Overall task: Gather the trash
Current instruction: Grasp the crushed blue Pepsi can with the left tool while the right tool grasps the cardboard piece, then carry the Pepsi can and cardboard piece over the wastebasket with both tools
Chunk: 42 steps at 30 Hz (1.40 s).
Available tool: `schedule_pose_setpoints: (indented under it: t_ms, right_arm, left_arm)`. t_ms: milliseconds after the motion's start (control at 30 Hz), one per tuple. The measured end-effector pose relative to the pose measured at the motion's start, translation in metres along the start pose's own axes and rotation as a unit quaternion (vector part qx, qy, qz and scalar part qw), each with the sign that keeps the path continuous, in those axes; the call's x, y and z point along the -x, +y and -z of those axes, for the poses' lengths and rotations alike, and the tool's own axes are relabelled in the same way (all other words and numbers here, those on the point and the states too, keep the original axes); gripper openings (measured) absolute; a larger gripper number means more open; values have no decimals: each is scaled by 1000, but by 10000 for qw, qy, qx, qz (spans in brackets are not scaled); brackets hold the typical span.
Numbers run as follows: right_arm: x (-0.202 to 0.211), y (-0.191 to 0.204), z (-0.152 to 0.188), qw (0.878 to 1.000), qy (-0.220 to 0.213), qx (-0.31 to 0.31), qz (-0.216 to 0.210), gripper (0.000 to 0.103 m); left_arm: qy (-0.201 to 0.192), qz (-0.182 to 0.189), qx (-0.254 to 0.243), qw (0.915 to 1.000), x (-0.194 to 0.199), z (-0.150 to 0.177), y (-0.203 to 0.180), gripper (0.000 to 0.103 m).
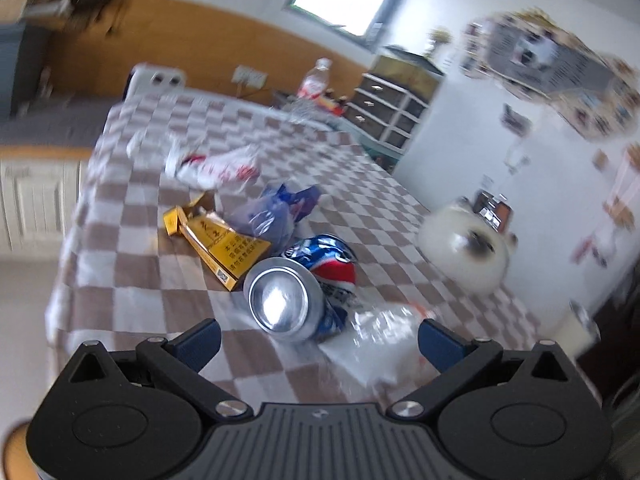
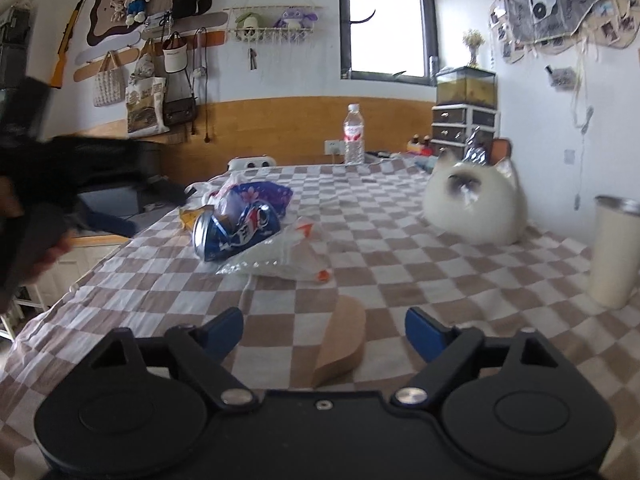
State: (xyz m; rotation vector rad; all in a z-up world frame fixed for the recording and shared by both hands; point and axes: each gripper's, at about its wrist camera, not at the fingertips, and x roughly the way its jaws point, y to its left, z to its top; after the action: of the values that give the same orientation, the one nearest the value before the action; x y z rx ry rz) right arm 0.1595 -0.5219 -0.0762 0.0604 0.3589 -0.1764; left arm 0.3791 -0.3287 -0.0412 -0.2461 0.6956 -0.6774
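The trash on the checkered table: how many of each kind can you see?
Crushed cans: 1
Gold cardboard boxes: 1
Clear plastic bags: 1
Blue plastic wrappers: 1
White and red wrappers: 1
Total: 5

Gold carton ahead-left of left jaws: black Chinese characters on top face, too blurred to read; small square code near its closer end.
Crushed blue can just ahead, between left jaws: Pepsi-style red-white-blue emblem, lettering unreadable.
Water bottle far ahead of right jaws: red-white label, illegible.
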Motion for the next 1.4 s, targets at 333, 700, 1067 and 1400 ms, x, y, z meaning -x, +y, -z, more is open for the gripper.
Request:
schedule_pose_setpoints:
  t_ms: [333,700,1067,1400]
  right_arm:
    - [-15,2,1,9995,225,-231,60,71]
    - [-25,3,2,9971,563,-291,416,36]
    - [-25,6,3,9973,547,-111,475,26]
    - [-13,10,4,9979,527,-181,336,25]
  left_arm:
    - [-27,-500,508,9975,-62,-10,5,103]
    - [-156,-643,98,9978,-53,2,7,59]
    - [115,-192,-573,9981,17,30,31,56]
    - [809,681,-1875,9766,85,61,33,55]
